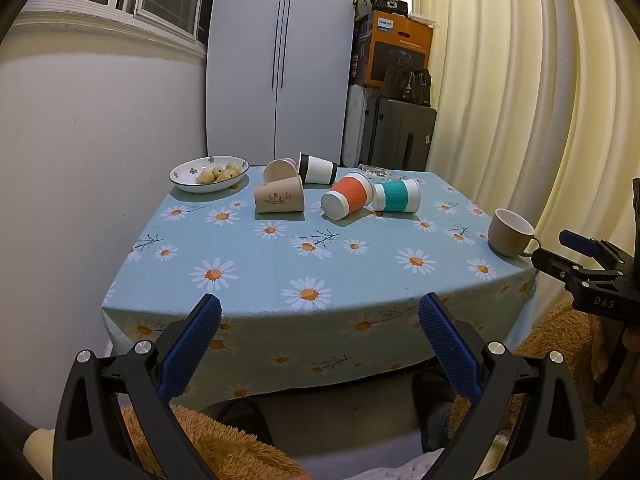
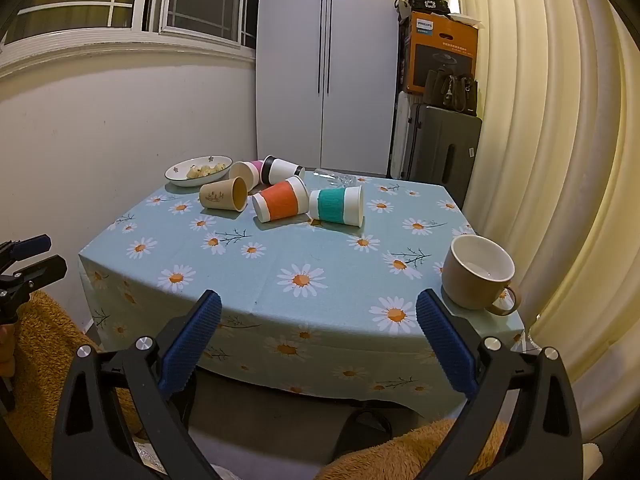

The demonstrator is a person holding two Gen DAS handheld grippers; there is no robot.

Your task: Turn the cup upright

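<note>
Several paper cups lie on their sides at the far part of the table: a tan cup, an orange-sleeved cup, a teal-sleeved cup, a black-and-white cup and a pink one. A beige mug stands upright at the right front corner. My left gripper is open and empty before the table's front edge. My right gripper is open and empty, near the mug's left.
The table has a blue daisy cloth. A bowl of snacks sits at the far left. Something of clear glass lies behind the cups. A wall is at left, curtains at right, suitcases behind.
</note>
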